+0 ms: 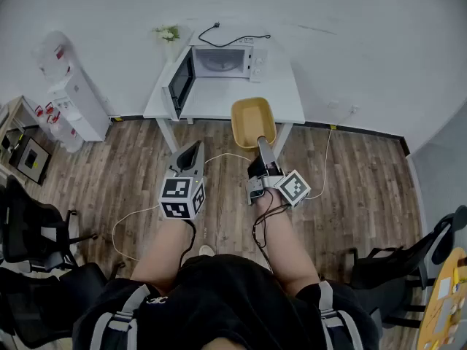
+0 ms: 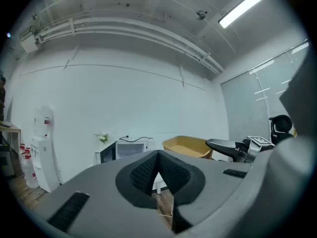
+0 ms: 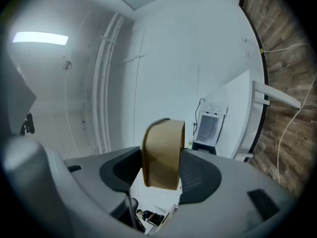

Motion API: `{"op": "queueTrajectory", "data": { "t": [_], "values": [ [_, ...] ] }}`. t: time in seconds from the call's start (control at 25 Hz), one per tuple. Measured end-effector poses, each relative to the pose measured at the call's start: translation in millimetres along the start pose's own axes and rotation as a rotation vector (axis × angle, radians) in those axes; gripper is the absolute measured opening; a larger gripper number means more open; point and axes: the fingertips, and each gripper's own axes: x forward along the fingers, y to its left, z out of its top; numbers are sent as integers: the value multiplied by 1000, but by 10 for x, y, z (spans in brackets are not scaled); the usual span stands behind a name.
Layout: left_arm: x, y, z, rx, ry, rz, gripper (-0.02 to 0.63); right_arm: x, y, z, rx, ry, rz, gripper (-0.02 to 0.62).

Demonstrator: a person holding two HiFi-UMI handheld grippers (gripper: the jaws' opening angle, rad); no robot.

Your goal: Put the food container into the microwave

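microwave [image 1: 222, 60] cavity open toward viewer, door [image 1: 182, 84] swung left, table [image 1: 219, 99] front bare

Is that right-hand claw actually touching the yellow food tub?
Touching. The right gripper has its jaws pressed on both sides of the food container; the right gripper view shows no gap.

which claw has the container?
The right claw, shut on the rim of the tan rectangular plastic food container; the left claw is shut with nothing in it.

Bright, even room light — ceiling tube lamp [image 2: 241, 8] glares; both gripper views fisheye-bent, edges vignetted dark.
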Motion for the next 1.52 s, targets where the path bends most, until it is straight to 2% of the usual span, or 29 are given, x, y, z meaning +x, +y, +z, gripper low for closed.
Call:
{"op": "queueTrajectory", "data": {
  "t": [0.24,0.56,0.84,1.12,1.52],
  "values": [
    [-33,5,5,15,0,1,12,-1,14,-74,2,12,5,225],
    [14,217,-1,19,4,8,12,181,37,-201,4,9,19,228],
    [139,585,-22,17,0,-6,12,468,5,-414,-9,-4,45,228],
    [291,1001,-106,-5,12,-54,12,738,-116,-660,21,-52,30,229],
    [530,1246,-219,-1,20,-78,12,962,-298,-673,8,-81,26,228]
  ]
}}
